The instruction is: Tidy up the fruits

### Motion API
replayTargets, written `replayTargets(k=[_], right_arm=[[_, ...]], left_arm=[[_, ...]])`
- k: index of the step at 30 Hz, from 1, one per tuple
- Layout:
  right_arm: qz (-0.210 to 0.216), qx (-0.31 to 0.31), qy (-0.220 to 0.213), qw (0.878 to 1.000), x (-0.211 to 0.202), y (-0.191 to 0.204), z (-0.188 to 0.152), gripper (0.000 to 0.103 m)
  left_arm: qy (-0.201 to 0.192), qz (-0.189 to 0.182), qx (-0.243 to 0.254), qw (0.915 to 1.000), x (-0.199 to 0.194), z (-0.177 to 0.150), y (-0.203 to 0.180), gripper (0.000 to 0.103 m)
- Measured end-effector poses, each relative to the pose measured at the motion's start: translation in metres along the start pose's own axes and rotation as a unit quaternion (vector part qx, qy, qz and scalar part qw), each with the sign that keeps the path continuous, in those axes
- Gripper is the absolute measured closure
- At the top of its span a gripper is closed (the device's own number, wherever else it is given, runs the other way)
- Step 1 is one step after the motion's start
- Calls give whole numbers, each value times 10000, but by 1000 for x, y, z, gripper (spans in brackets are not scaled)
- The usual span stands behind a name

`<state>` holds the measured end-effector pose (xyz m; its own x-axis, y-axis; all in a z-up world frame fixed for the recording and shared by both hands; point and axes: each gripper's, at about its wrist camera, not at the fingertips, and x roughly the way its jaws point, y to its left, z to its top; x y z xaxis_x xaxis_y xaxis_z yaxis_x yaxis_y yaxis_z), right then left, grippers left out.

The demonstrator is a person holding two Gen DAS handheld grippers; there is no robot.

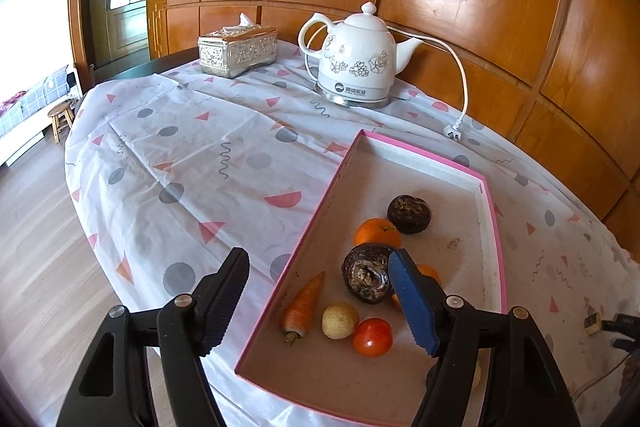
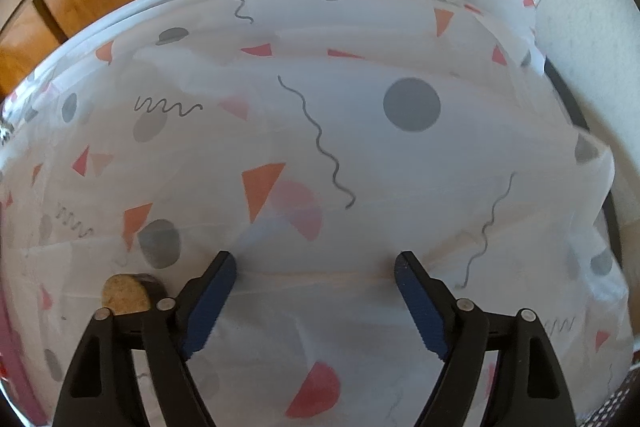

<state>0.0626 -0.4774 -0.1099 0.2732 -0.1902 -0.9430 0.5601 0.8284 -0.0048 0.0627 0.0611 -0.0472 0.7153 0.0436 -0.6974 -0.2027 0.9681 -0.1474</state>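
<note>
A pink-rimmed tray (image 1: 312, 211) lies on the patterned tablecloth. It holds a carrot (image 1: 304, 301), a pale yellow round fruit (image 1: 340, 320), a tomato (image 1: 373, 337), two dark brown bulbs (image 1: 409, 213) (image 1: 365, 277) and an orange (image 1: 376, 233). A second orange (image 1: 429, 271) is half hidden behind my right finger. My left gripper (image 1: 318, 259) hovers open over the tray's near left rim, with nothing between its pads. My right gripper (image 2: 316, 263) is open over bare cloth. A tan round thing (image 2: 126, 293) sits just left of it, partly hidden.
A white floral kettle (image 1: 356, 55) stands at the back, its cord and plug (image 1: 454, 131) trailing right of it. A silver tissue box (image 1: 238, 51) stands at the back left. Wood panelling backs the table. The table edge drops to the floor on the left.
</note>
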Motion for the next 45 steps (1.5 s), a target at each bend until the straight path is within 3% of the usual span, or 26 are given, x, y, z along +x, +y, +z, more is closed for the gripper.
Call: replayTargets(k=[5,10,20,21,23,24,25,45], right_arm=[[593,217,-118,9979,-20,4,-9,27],[1015,51,-426,9939,-41,21,-19,27],[748,-690,-546,9933,-28,75,-32,29],[762,-718,-529,9931,-25,77,-35,33],[766,-824,-410,9928,-17,83,-40,53],[641,-888,-492,9928,-16,85,-43,57],[524,-971,-620,9920,-17,87,-45,69],[445,-1093,-1003,9879,-25,88,-57,69]], left_arm=[[58,-33,-82,9999,3,-3,5,30],[52,-47,-108,9999,1,-4,7,29],[-74,74,-94,9999,-10,-3,14,25],[-60,88,-94,9999,-10,-3,15,24],[-38,132,-107,9998,-10,-4,18,25],[-33,156,-109,9998,-10,-5,20,25],[-32,170,-111,9998,-10,-5,21,25],[-4,396,-311,9987,-15,-6,48,21]])
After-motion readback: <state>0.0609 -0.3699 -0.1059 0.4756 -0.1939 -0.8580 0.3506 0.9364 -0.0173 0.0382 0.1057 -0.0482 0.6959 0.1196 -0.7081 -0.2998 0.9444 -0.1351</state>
